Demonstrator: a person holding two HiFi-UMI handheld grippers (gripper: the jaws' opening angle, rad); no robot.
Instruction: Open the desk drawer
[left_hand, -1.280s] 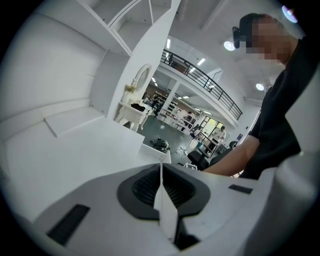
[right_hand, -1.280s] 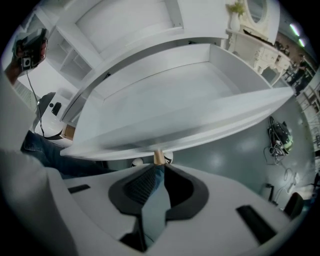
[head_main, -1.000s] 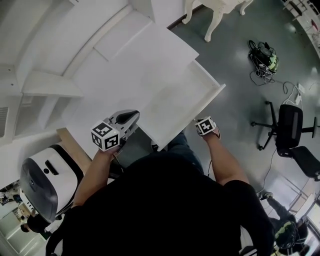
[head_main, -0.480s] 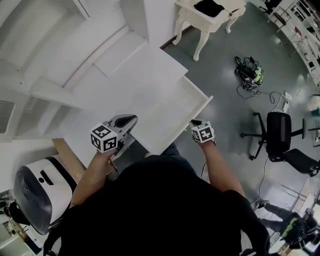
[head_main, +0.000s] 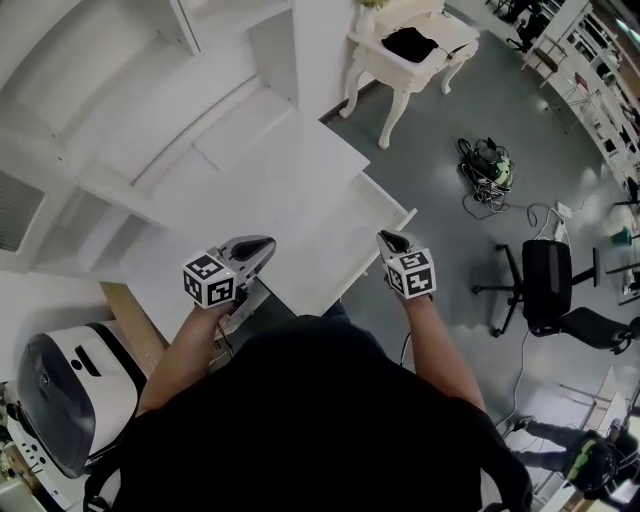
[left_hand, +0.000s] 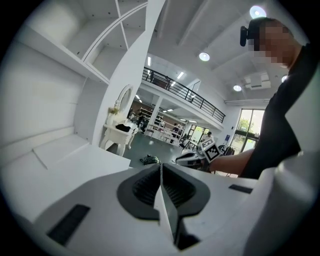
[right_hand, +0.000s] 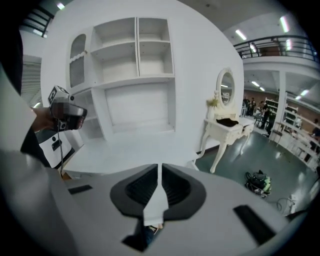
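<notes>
Drawer (head_main: 340, 245) is sitting pulled out of the white desk (head_main: 265, 150), clearest from the head view (right gripper view is mostly showing shelves (right_hand: 137, 47)). Left gripper (head_main: 262, 243) is hovering clenched, empty; right gripper (head_main: 385, 238), by the drawer's front corner, is closing on nothing.

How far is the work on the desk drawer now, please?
Done: the drawer stands pulled out from the desk. In hand: nothing; the right gripper hangs by its front edge, jaws closing on nothing, and the left gripper is shut, empty. Left: apparently nothing.
</notes>
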